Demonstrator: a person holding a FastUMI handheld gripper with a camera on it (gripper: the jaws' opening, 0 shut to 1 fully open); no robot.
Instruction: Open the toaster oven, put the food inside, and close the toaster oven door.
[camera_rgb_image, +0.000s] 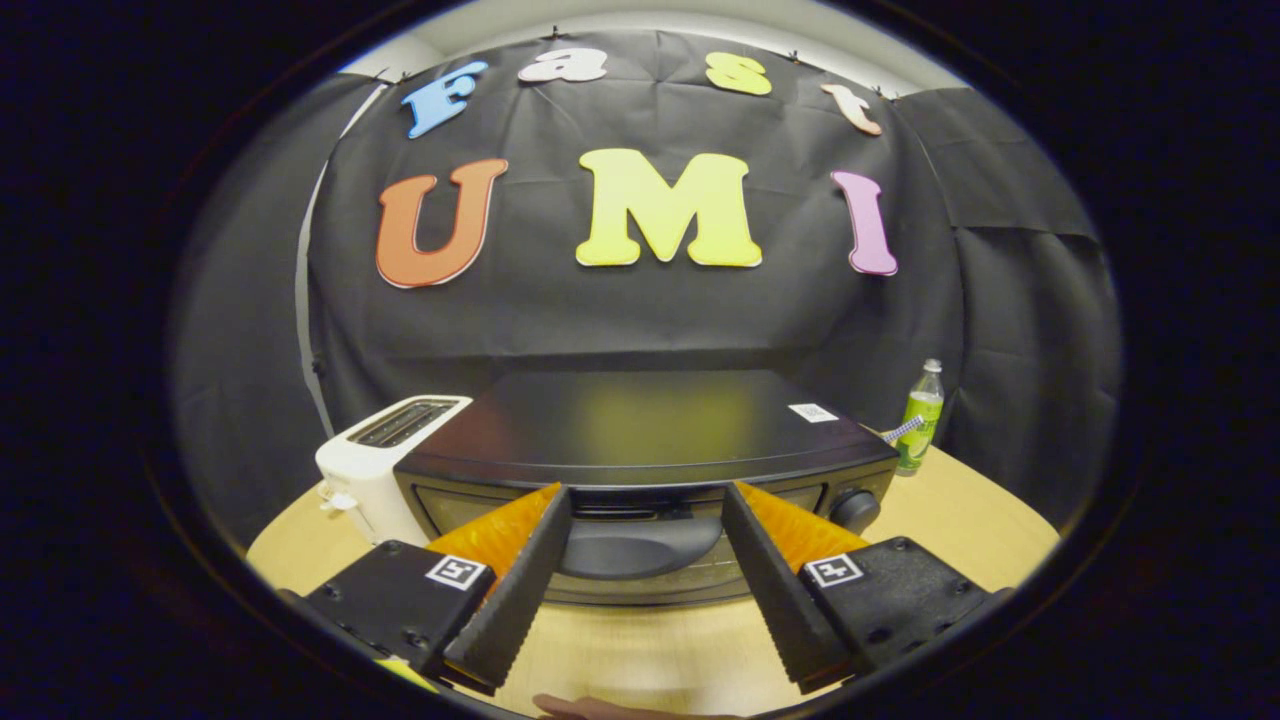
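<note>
A black toaster oven (640, 430) stands on the round wooden table (980, 520), seen from above its front. Its door (640, 575) is up, with a dark curved handle (640, 545) at the top of the door. My gripper (645, 500) is open, its two ridged black fingers (520, 590) spread wide on either side of the handle, tips close to the oven's front edge. Nothing is held between the fingers. The inside of the oven is hidden.
A white slot toaster (385, 460) stands against the oven's left side. A green bottle (920, 418) stands on the table behind the oven's right corner. A control knob (855, 508) sits at the oven's front right. Black cloth walls close the back.
</note>
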